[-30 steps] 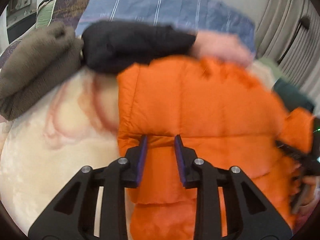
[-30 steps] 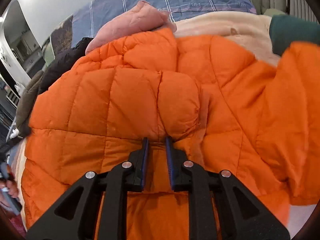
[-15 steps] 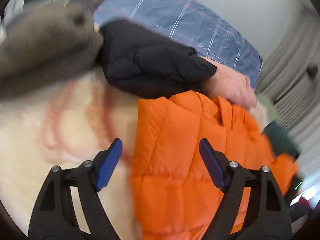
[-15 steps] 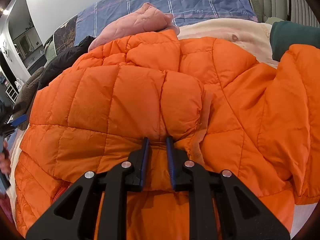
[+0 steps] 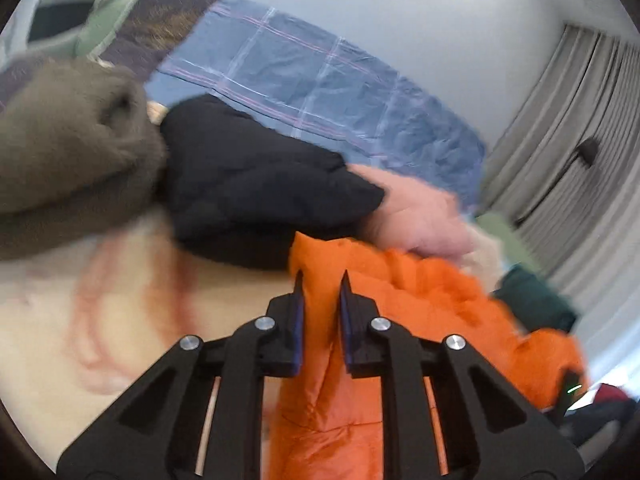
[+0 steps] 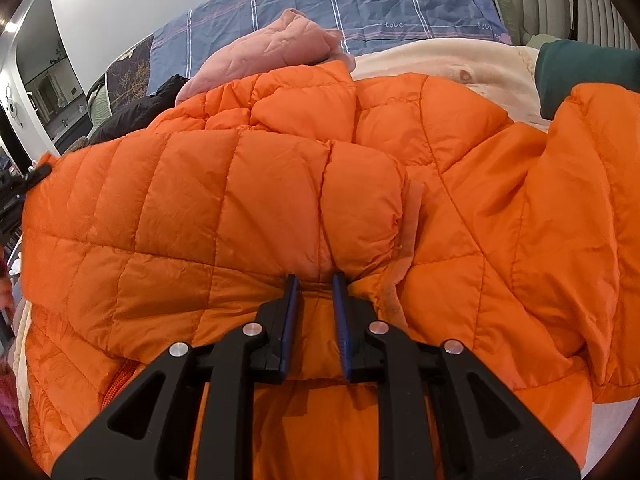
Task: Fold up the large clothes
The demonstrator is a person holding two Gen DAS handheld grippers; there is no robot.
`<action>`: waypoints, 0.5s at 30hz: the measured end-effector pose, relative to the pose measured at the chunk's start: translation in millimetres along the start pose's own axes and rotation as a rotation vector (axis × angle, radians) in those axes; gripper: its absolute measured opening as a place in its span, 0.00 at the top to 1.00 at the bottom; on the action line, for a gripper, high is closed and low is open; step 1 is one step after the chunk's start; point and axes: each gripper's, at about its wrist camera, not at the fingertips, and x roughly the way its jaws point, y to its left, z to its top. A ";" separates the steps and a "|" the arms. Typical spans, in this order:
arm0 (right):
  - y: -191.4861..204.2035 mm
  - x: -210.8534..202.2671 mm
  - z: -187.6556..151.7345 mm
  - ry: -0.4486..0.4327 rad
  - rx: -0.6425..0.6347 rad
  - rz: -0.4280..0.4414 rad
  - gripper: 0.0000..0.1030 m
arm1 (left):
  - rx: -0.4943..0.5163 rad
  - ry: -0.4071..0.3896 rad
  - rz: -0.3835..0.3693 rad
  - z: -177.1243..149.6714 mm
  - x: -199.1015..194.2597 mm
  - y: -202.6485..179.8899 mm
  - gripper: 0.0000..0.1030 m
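Centrally, an orange puffer jacket (image 6: 280, 200) lies spread on a cream blanket (image 5: 120, 320); black (image 5: 256, 184), pink (image 6: 272, 52) and brown (image 5: 68, 152) garments sit from ten to twelve o'clock. Likely risk: the slick, puffy shell slips free, or the fold drags crooked if only one hand lifts. Left gripper (image 5: 321, 280), angled down, has just been closing and now pinches the jacket's edge. Right gripper (image 6: 315, 280), tilted steeper, is nearly closed on a bunched fold at six o'clock.
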 end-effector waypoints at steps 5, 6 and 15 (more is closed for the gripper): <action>0.7 0.3 -0.1 0.000 -0.004 -0.007 0.82 | -0.041 0.098 0.237 -18.1 30.3 41.1 0.86; 0.8 0.4 -0.3 -0.001 -0.002 -0.005 0.82 | -0.079 0.098 0.227 -19.5 29.1 47.8 0.86; 0.0 0.9 0.2 0.000 -0.005 -0.006 0.81 | -0.023 -0.004 0.014 -3.7 -24.4 -15.2 0.80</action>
